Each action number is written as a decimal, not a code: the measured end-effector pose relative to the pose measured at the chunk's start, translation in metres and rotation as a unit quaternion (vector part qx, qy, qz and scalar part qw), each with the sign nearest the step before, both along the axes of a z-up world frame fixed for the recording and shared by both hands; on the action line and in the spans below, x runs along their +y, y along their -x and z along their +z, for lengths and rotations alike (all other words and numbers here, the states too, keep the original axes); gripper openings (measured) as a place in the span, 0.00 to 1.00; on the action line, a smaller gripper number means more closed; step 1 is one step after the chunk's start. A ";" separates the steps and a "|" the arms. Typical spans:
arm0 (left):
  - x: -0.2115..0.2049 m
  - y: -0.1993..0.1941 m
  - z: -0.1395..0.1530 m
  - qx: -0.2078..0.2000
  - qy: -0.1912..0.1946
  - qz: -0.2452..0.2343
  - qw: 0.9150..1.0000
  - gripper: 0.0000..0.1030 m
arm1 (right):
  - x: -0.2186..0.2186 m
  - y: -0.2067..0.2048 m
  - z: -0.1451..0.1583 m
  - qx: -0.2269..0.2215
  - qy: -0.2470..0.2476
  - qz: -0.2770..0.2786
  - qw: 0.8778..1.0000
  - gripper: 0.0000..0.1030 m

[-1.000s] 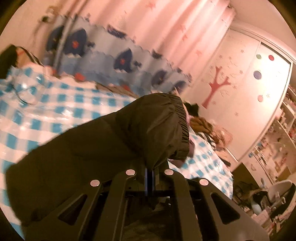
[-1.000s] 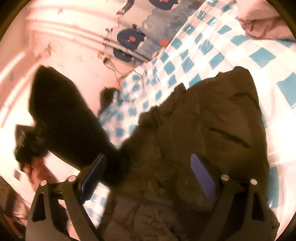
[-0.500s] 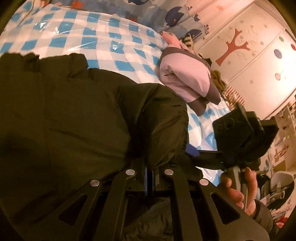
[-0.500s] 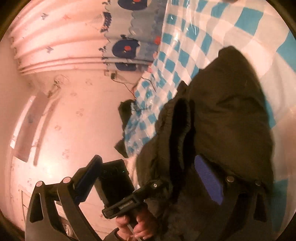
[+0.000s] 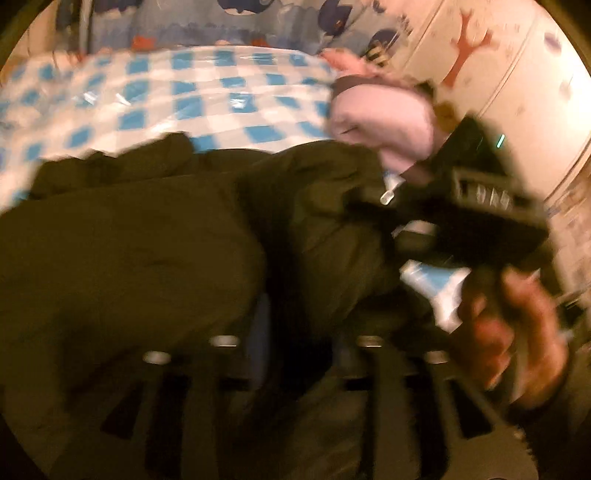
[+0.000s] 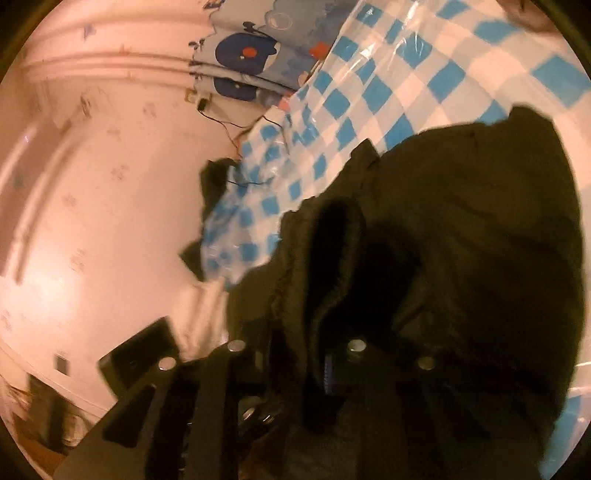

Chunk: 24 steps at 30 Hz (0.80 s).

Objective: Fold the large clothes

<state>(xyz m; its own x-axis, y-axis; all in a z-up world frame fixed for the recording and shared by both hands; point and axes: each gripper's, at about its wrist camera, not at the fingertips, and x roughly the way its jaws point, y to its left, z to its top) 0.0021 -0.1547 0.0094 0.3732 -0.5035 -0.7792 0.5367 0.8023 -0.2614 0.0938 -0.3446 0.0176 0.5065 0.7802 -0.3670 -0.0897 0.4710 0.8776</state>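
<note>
Left gripper clamps dark coat | right gripper pinches cuffed sleeve between fingers | bulky, soft (grip hems)

The jacket lay spread on the bed, a folded garment beyond it to the right, the wardrobe behind.

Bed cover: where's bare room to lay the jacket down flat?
Free: the checked bed cover between the dark jacket and the whale-print curtain; also its corner toward the wall. Crowded: right side, where the pink garment abuts the jacket.
</note>
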 end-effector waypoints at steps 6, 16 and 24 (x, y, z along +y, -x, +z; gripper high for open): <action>0.076 0.025 0.050 -0.107 -0.023 0.066 0.992 0.67 | -0.006 0.005 0.033 -0.037 0.068 -0.004 0.997 0.12; 0.187 -0.026 0.035 -0.084 -0.011 0.226 0.970 0.75 | -0.038 0.023 0.063 -0.072 0.153 -0.039 0.985 0.11; 0.176 -0.043 -0.038 -0.019 -0.079 0.216 0.973 0.75 | -0.042 0.018 -0.023 0.028 0.224 -0.031 0.974 0.14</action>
